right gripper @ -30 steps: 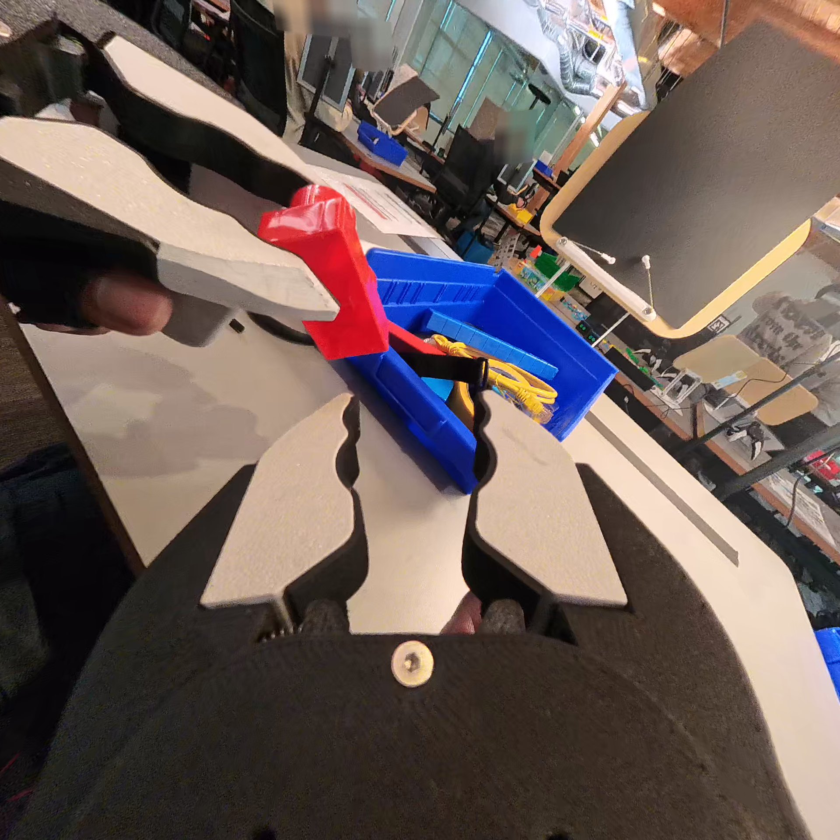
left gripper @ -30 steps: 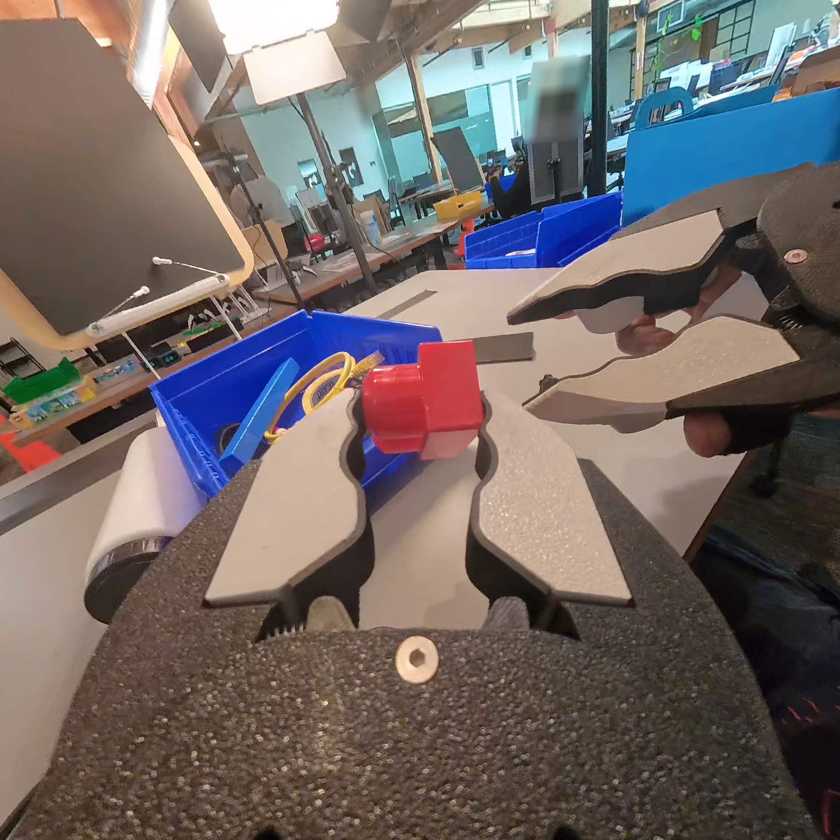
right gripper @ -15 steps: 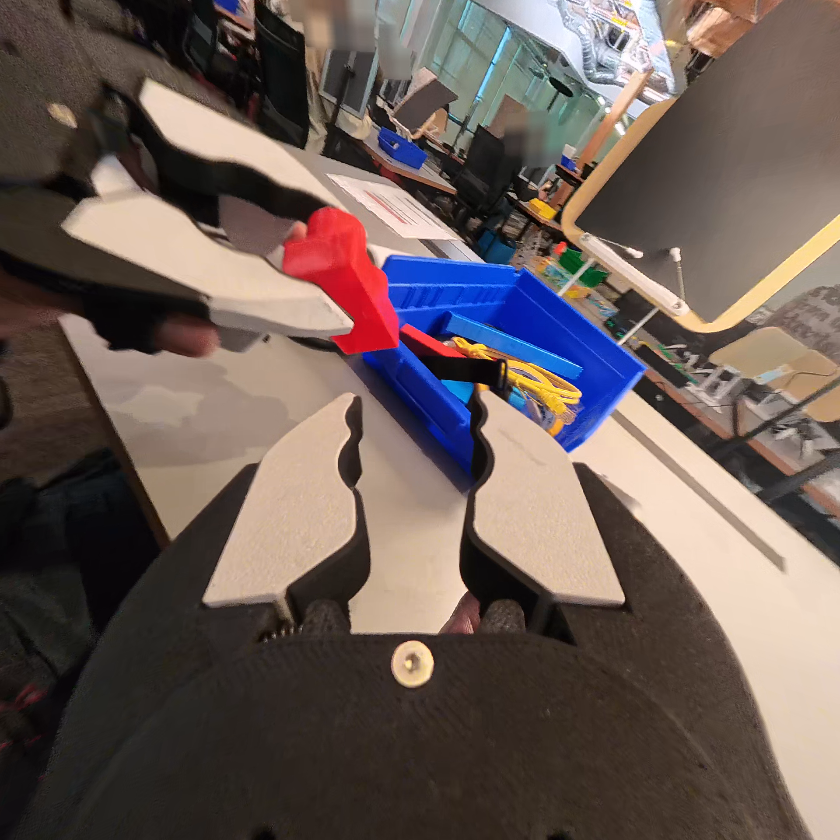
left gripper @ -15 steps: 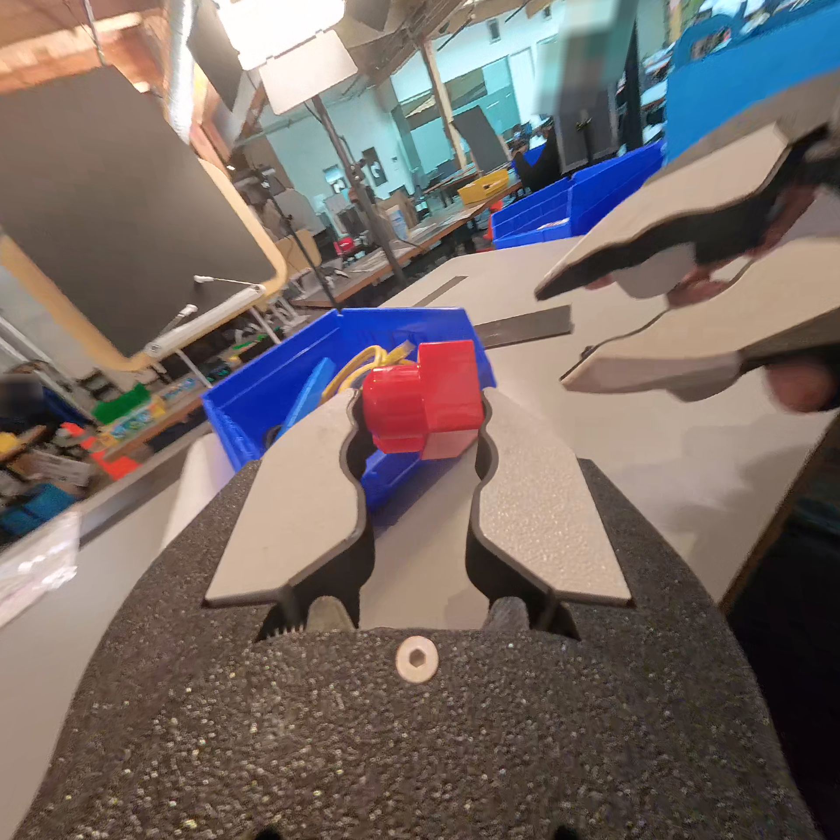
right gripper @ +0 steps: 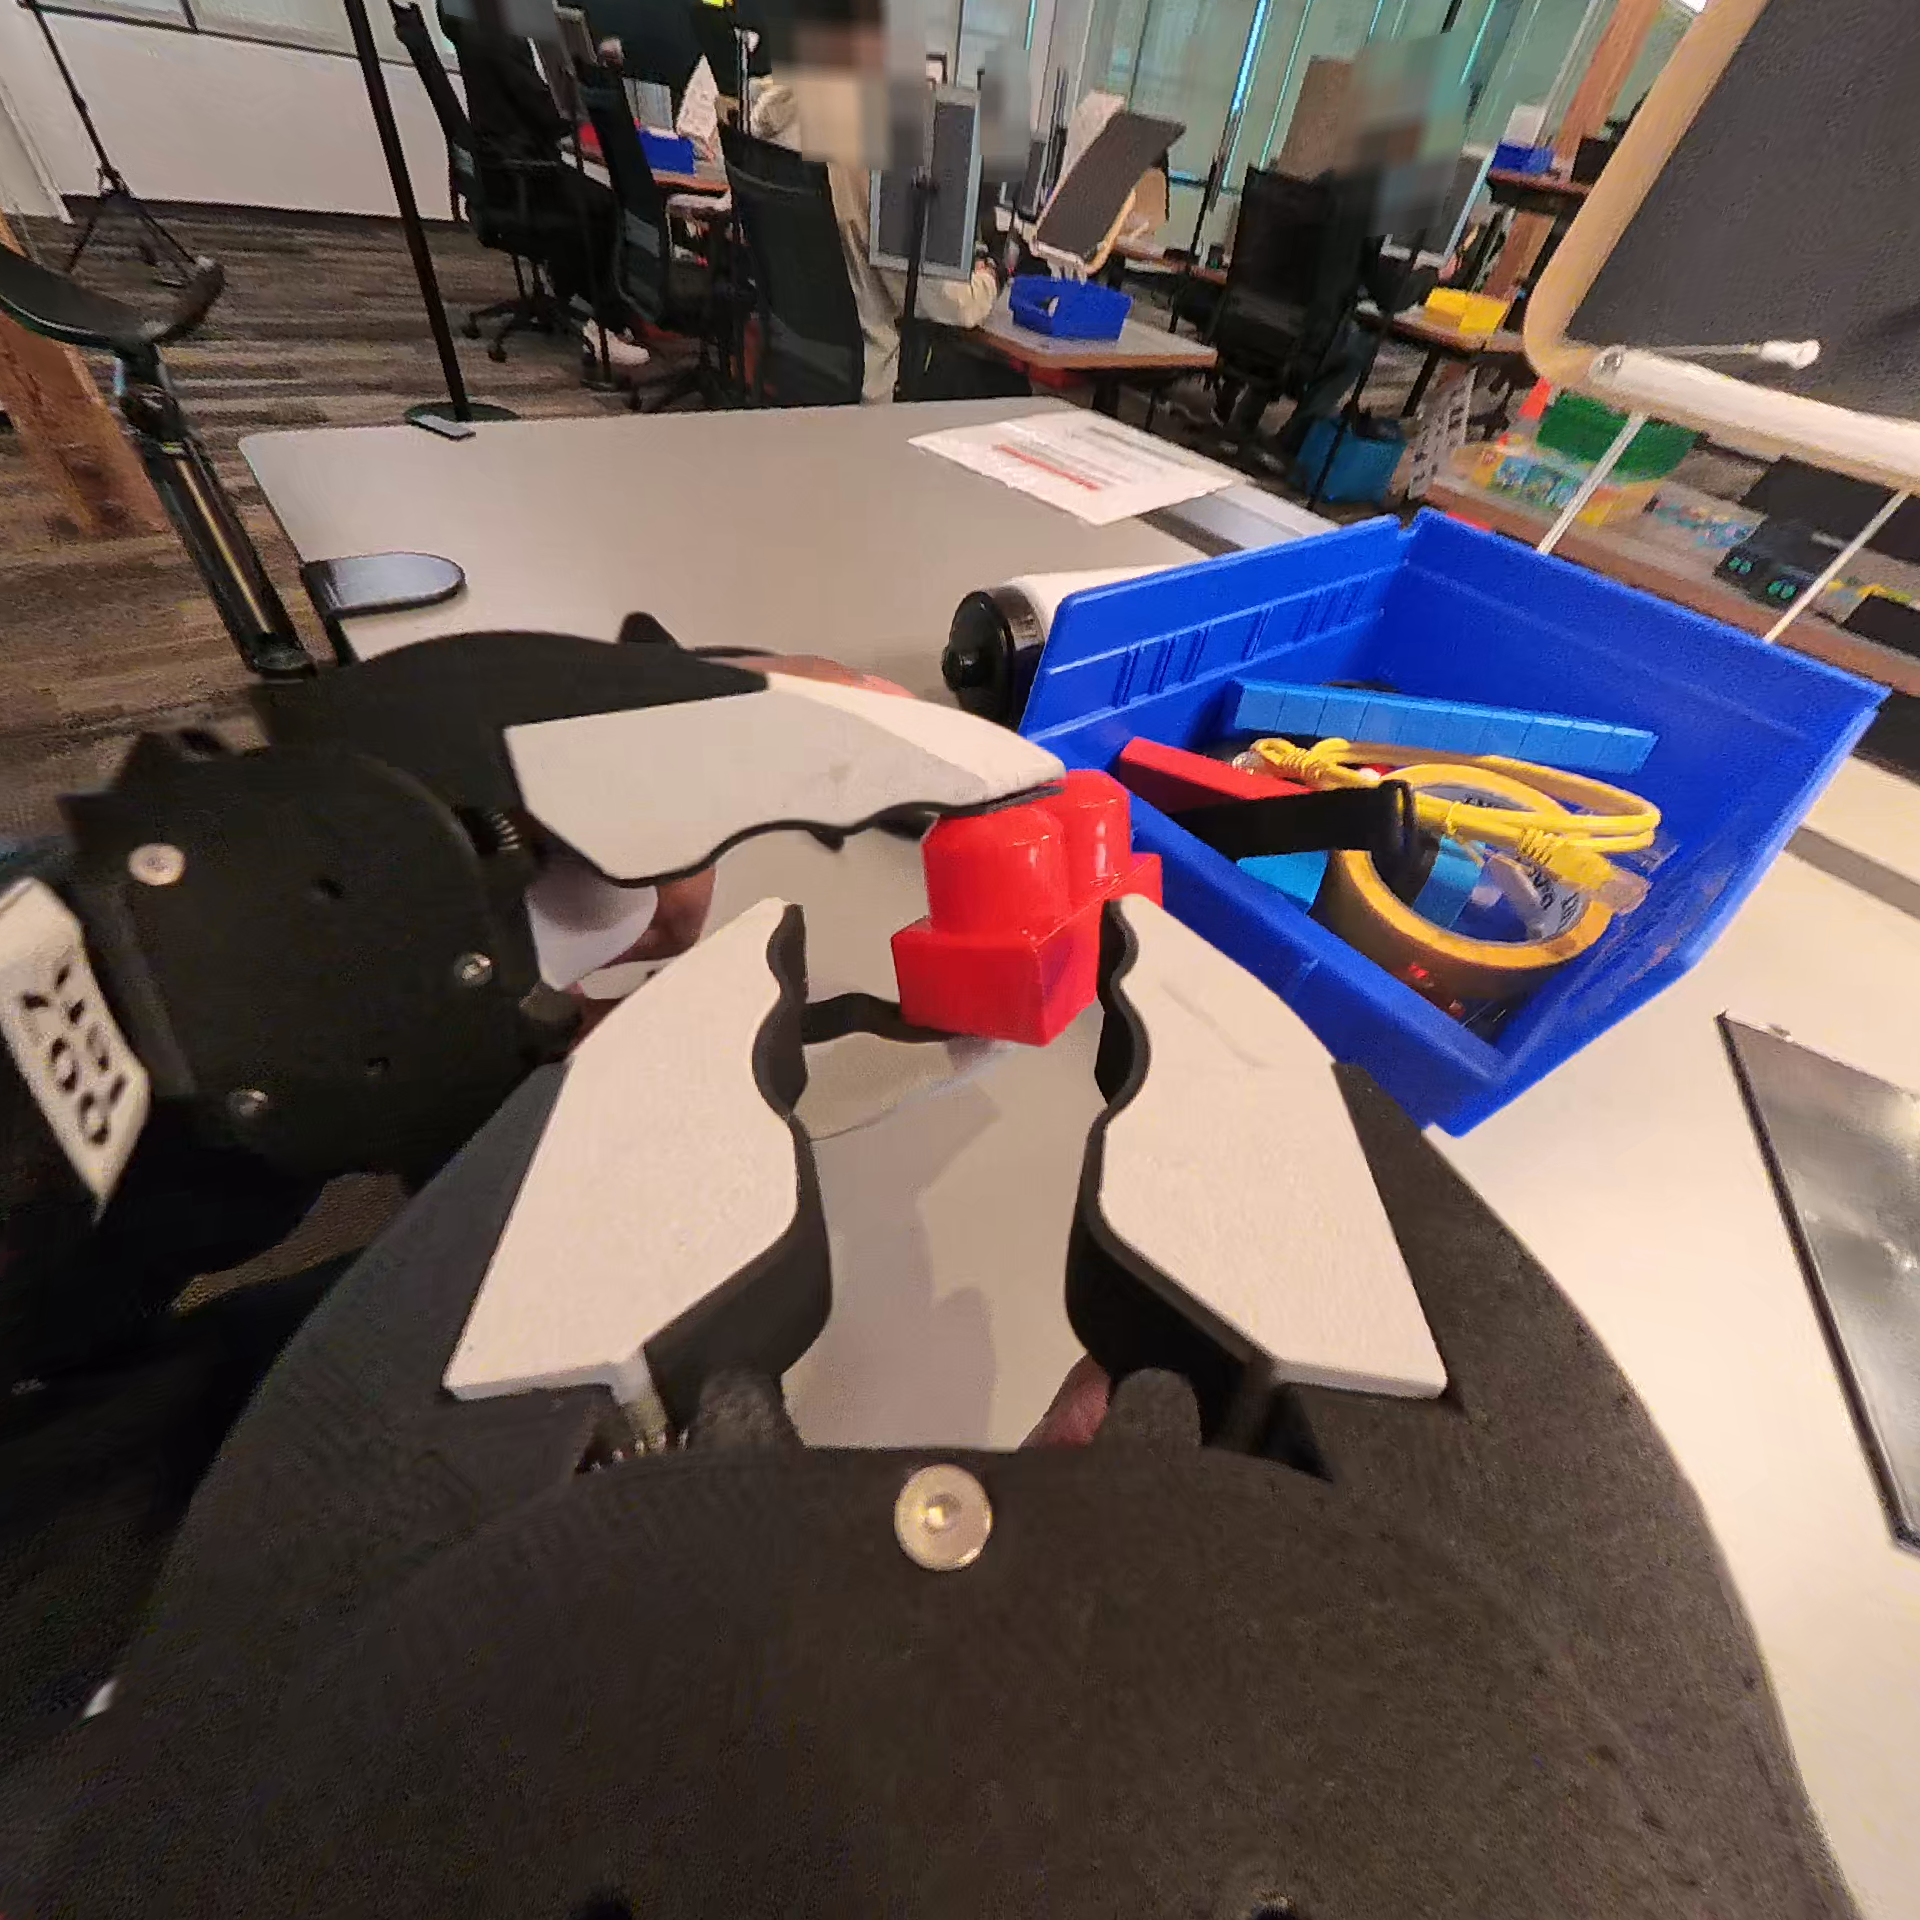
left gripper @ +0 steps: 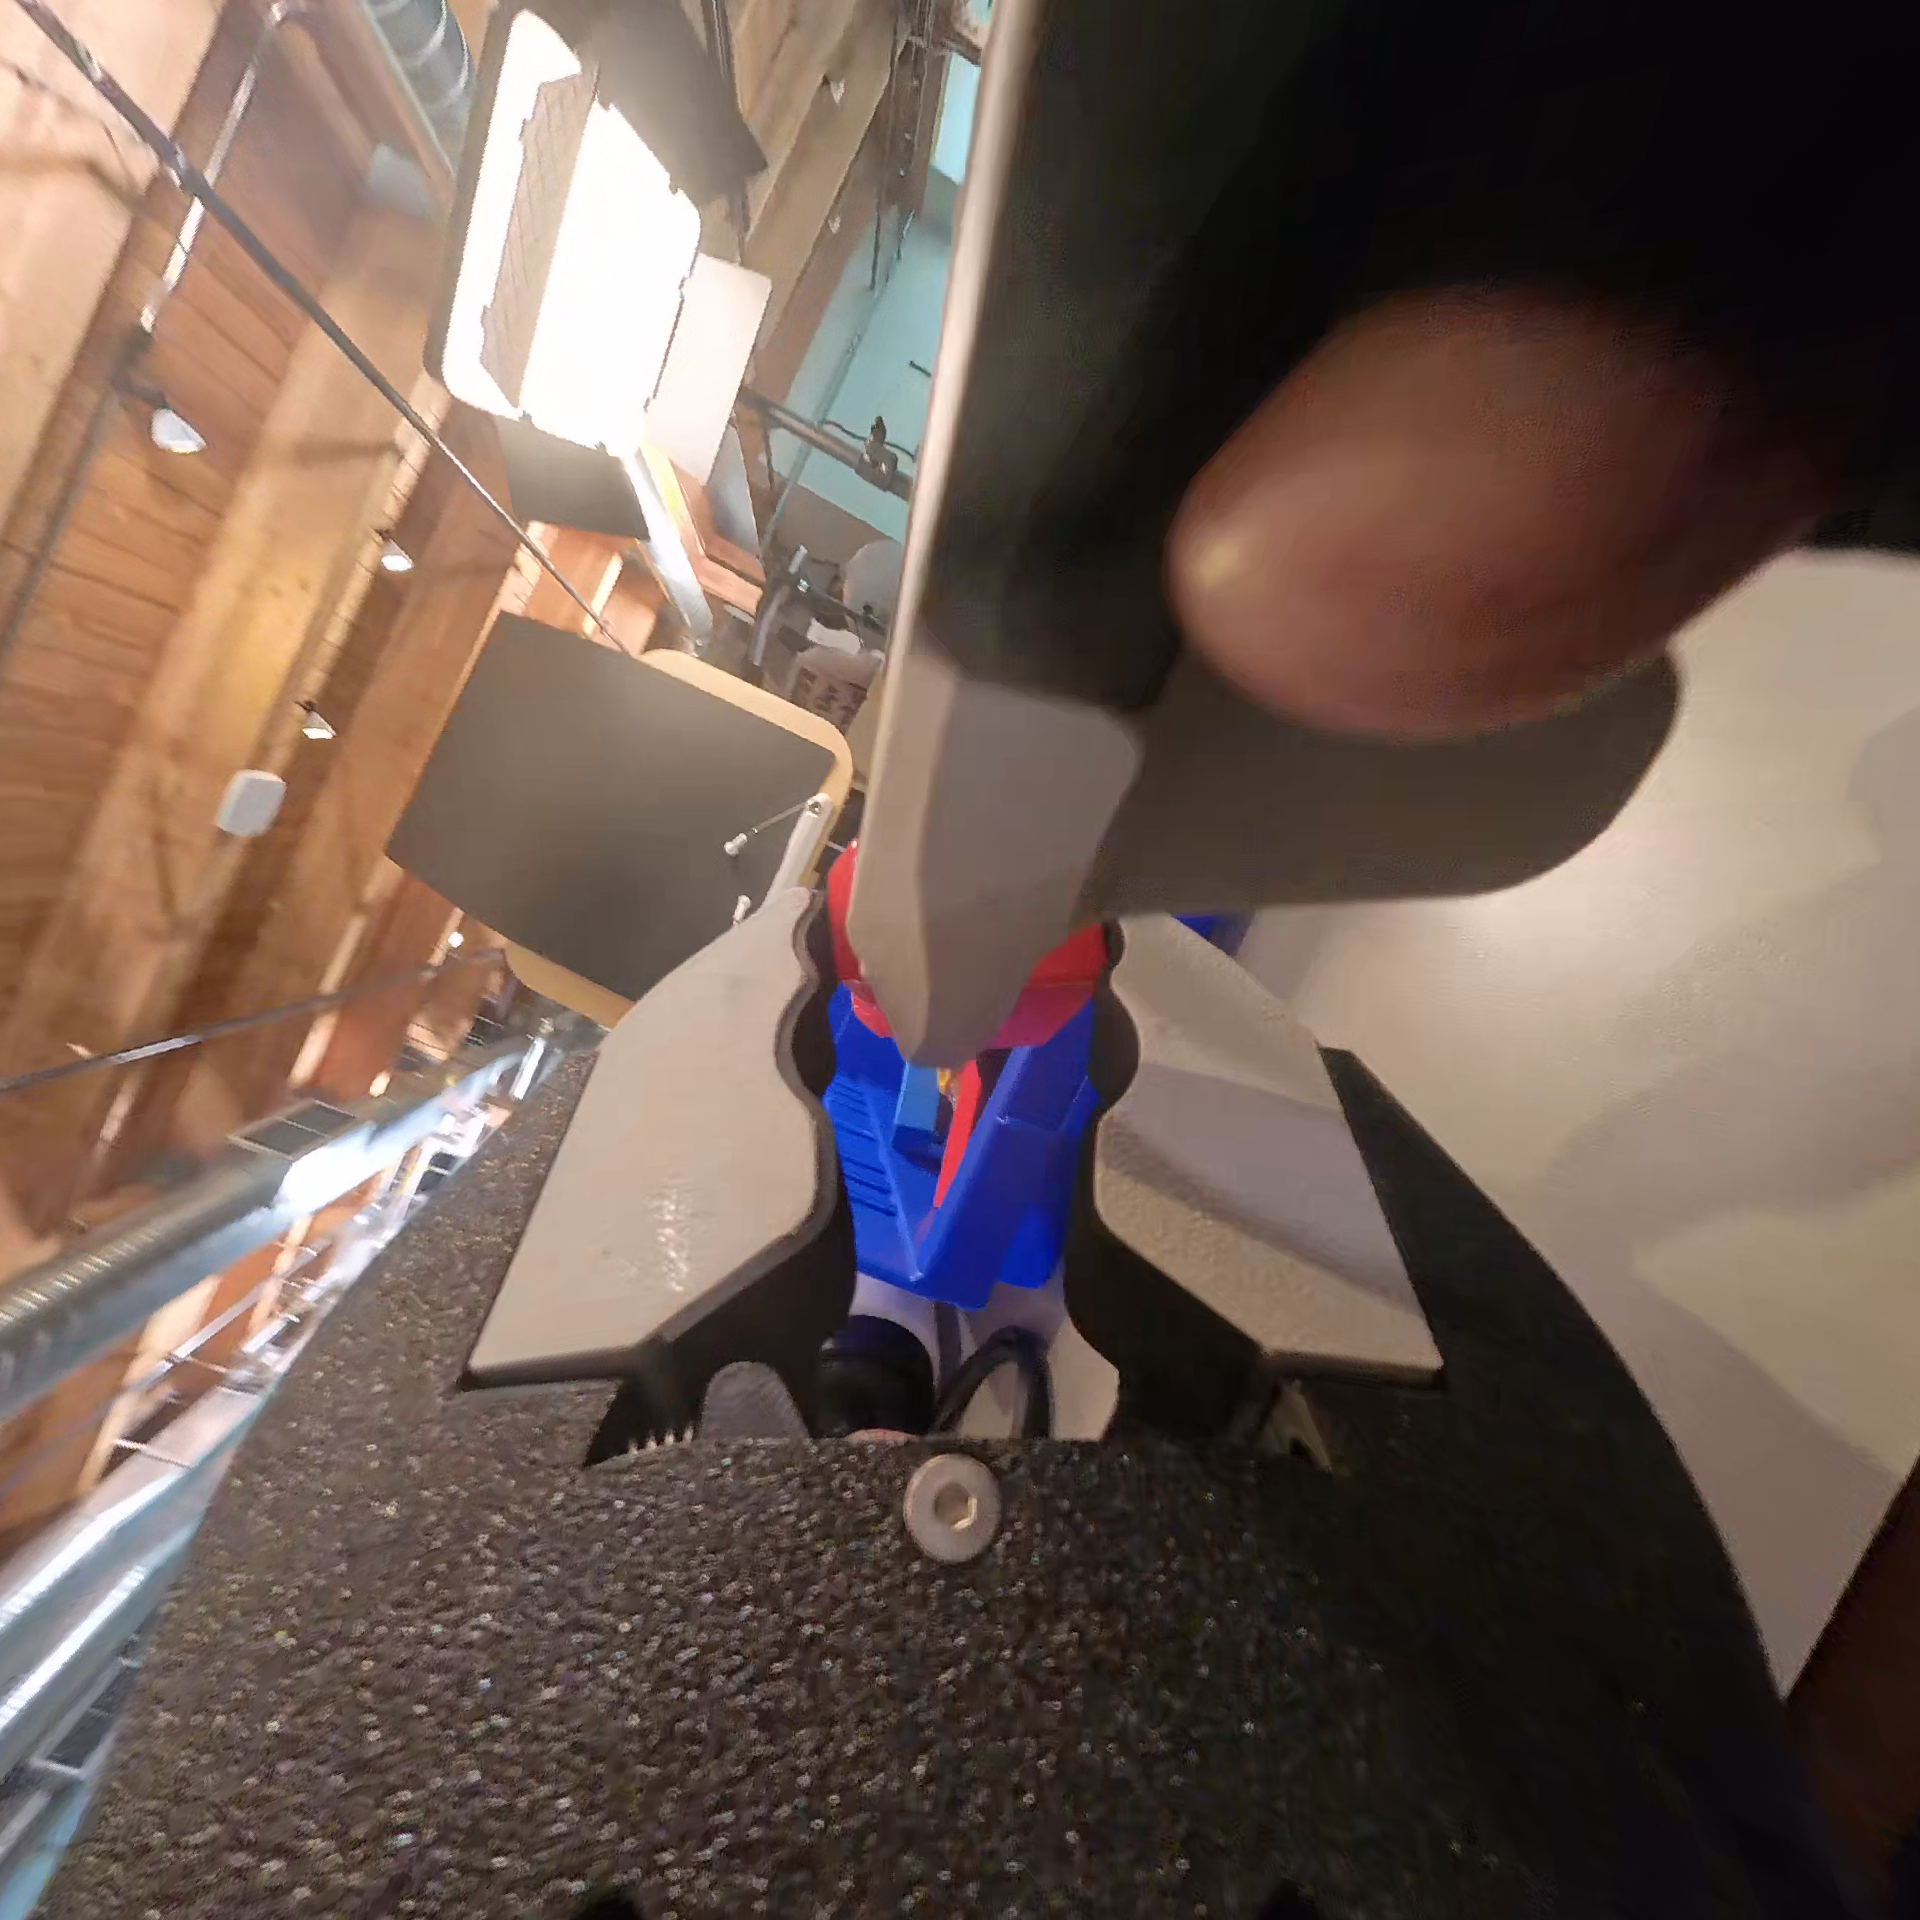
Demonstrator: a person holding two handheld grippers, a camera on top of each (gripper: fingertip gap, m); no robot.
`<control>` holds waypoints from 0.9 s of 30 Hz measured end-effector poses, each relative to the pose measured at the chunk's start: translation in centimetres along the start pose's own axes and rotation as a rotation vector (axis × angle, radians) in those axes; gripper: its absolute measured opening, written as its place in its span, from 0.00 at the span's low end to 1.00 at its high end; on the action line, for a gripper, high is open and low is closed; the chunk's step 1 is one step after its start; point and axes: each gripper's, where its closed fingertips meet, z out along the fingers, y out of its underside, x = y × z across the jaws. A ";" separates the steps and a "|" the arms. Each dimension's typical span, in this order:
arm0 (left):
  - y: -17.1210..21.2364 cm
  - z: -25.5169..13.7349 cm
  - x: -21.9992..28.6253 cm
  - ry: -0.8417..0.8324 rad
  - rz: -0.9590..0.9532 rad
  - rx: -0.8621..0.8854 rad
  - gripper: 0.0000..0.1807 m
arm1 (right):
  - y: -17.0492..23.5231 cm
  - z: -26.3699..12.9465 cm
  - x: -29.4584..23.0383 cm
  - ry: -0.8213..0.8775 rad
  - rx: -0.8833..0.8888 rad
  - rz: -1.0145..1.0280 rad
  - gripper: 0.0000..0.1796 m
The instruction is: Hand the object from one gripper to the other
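Note:
A red toy block [right gripper: 1023, 925] hangs above the grey table [right gripper: 727, 499]. My left gripper [right gripper: 1008, 914] comes in from the left and is shut on it, one finger above and one below. My right gripper [right gripper: 951, 914] is open, and its fingertips stand on either side of the block; the right tip is close against it, with a gap on the left. In the left wrist view my left gripper [left gripper: 956, 935] holds the block [left gripper: 1065, 977]. A finger [left gripper: 966, 831] of the right gripper crosses in front and hides most of the block.
A blue bin [right gripper: 1558, 644] sits just beyond the block, with a yellow cable [right gripper: 1475, 800], a tape roll [right gripper: 1455, 935] and blue strips inside. A white roll [right gripper: 1039, 597] lies behind it. A paper sheet [right gripper: 1070, 462] and a dark plate [right gripper: 1849, 1195] lie on the table. My two grippers' fingertips are within a few centimetres of each other.
The two grippers have come together. The right gripper's open fingers now bracket the block, which was off to its upper left. The left wrist view has tilted steeply upward.

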 end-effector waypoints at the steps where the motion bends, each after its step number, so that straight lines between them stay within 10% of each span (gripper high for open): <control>1: -0.3 -0.1 0.1 -0.007 0.025 0.012 0.25 | 0.3 0.2 0.1 0.007 -0.014 0.005 0.30; 12: -1.3 -0.1 1.7 0.058 0.028 0.093 0.26 | 1.7 0.5 1.3 0.025 -0.049 -0.005 0.20; 27: 2.4 -0.4 -2.4 0.305 -1.016 0.158 0.27 | 9.1 1.1 7.0 0.016 -0.318 0.366 0.15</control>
